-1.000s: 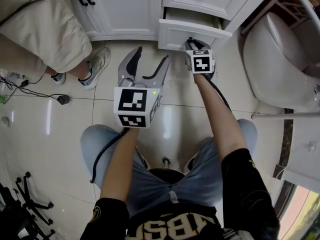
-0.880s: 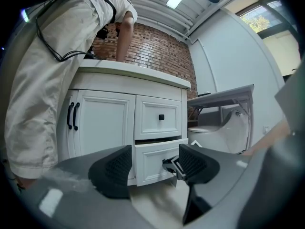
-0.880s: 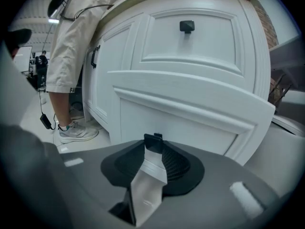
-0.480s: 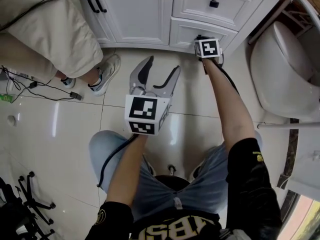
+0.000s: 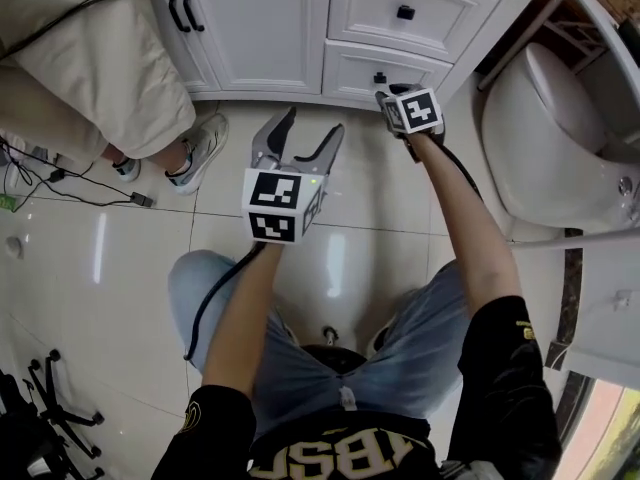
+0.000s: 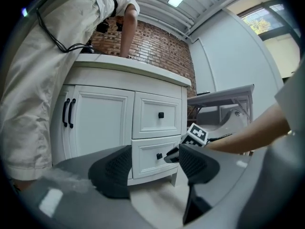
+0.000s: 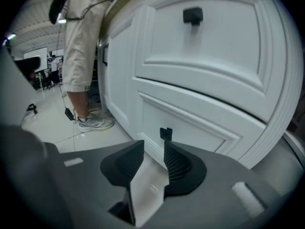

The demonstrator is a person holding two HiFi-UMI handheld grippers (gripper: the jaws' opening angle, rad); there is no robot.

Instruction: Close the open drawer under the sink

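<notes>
The right gripper (image 7: 153,143) had its jaws drawn almost together, only a thin slit between the ribbed pads and nothing caught in it. It pointed down at the lower drawer (image 5: 372,66), tips just short of the small black knob (image 7: 165,133), though I could not tell whether they touched the drawer front. That drawer sat pushed in, its face level with the rest of the white vanity (image 6: 119,80). Directly above it was the upper drawer (image 5: 432,6), also shut, with a matching black knob.

The left gripper (image 5: 310,128) hung further back over the floor, its jaws spread wide and empty, aimed roughly level at the same cabinet. It was well apart from the right one, nearer the person's knees.

To the left of the drawers stood the cabinet doors (image 5: 255,28) with a pair of black handles (image 5: 180,12), both closed. Right of the vanity a white toilet (image 5: 540,128) filled the corner. A bystander in pale beige clothing (image 5: 90,58) stood at the surface on the left side, one grey shoe (image 5: 197,140) planted near the cabinet base. A thin black cable (image 5: 90,190) trailed across the glossy tiled floor (image 5: 100,268) beside that shoe.
</notes>
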